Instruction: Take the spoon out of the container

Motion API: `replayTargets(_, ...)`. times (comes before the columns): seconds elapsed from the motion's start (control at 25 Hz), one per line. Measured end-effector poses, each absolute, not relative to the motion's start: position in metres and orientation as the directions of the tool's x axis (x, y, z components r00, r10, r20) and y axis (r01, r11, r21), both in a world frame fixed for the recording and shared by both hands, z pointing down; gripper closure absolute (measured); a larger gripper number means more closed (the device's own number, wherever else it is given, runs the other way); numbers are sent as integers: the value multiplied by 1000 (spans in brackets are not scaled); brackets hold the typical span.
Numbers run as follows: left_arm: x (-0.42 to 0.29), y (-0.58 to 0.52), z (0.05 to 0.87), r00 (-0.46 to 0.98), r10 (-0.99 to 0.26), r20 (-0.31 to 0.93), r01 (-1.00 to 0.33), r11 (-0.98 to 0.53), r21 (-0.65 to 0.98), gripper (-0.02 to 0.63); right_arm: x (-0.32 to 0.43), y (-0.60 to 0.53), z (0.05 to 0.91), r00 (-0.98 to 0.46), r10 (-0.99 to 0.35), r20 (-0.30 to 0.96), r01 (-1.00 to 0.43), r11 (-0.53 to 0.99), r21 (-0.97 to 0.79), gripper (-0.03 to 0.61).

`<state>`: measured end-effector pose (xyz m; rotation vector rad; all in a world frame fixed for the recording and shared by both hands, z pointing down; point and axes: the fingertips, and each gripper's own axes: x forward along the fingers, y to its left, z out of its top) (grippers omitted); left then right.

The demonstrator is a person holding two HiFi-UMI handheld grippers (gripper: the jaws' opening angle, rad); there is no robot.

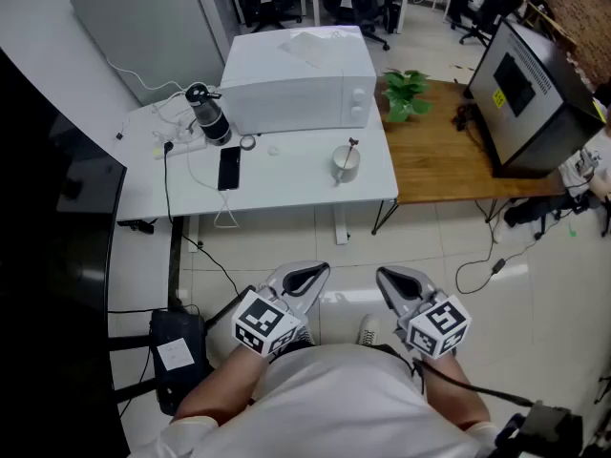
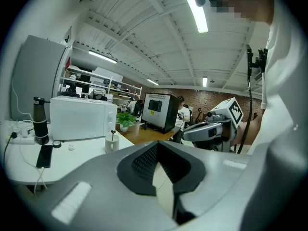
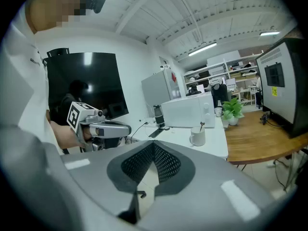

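Nearest of all, the left gripper [image 1: 304, 277] was held low over the tiled floor [image 1: 286, 246], just ahead of the white shirt [image 1: 334, 399]. Its jaws were clamped together, and nothing was caught between the ribbed pads. Just to its right, the right gripper [image 1: 396, 280] was held level with it and close beside it, but apart. That one too was clenched tight and empty. Each gripper was pointed slightly downward, toward the table [image 1: 286, 184].

A black bag [image 1: 177, 356] was seen on the floor at far left.

Across the white table, a tangle of cables [image 1: 172, 139] was spread at the left end, and a dark bottle [image 1: 208, 114] was stood upright beside it. A phone [image 1: 229, 168] was laid flat in front of the bottle. The white microwave [image 1: 301, 82] was set along the back edge.

And there it was: the mug [image 1: 345, 164], placed on the table's right front part, in front of the microwave's right end. The spoon [image 1: 352, 146] was stood inside it, with its handle poking up above the rim. Mug and spoon were well apart from both grippers and touched by neither.

Further right, a plant [image 1: 406, 93] was set on a wooden table [image 1: 449, 156] that was butted against the white one. A large monitor [image 1: 530, 89] was placed at its far end.
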<state>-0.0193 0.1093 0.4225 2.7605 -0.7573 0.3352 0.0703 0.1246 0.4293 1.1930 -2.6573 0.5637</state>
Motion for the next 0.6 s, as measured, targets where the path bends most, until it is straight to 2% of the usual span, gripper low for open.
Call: replayTargets(0.6, -44, 115, 422, 850, -446, 282, -502, -847, 175, 609, 39, 131, 428, -655, -684, 322, -755, 616, -227, 572)
